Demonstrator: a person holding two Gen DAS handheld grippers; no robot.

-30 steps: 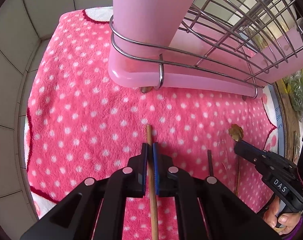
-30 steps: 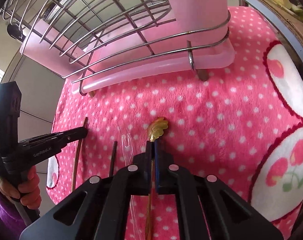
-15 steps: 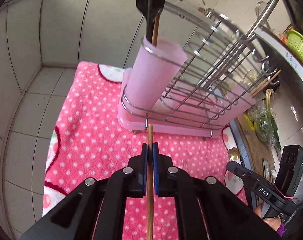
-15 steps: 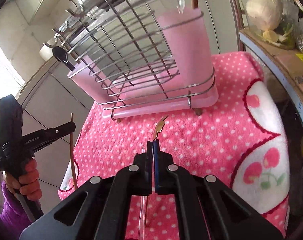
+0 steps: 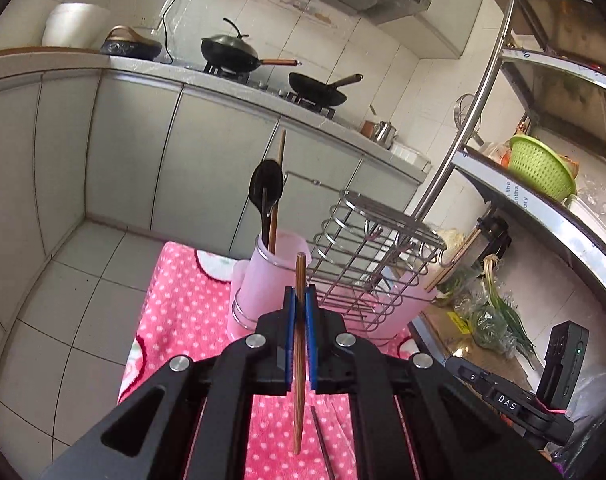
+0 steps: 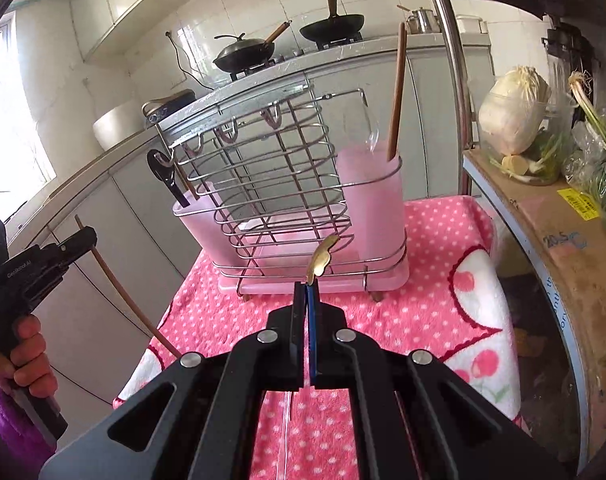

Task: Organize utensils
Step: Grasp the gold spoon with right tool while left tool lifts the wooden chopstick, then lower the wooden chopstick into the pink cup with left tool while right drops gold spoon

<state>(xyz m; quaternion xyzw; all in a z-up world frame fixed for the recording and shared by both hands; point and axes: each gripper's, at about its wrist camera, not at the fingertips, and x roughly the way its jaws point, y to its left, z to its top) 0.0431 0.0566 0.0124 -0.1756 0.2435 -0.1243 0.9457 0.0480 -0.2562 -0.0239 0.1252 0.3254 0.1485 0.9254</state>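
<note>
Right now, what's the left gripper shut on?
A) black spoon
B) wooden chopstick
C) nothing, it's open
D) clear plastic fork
B: the left gripper is shut on a wooden chopstick, which runs up between its blue pads; the black spoon already stands in the pink cup.

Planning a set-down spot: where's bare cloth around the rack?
Free: polka-dot cloth right of the wire rack, up to the cherry border. Crowded: cloth under the right gripper, with a clear utensil there.
</note>
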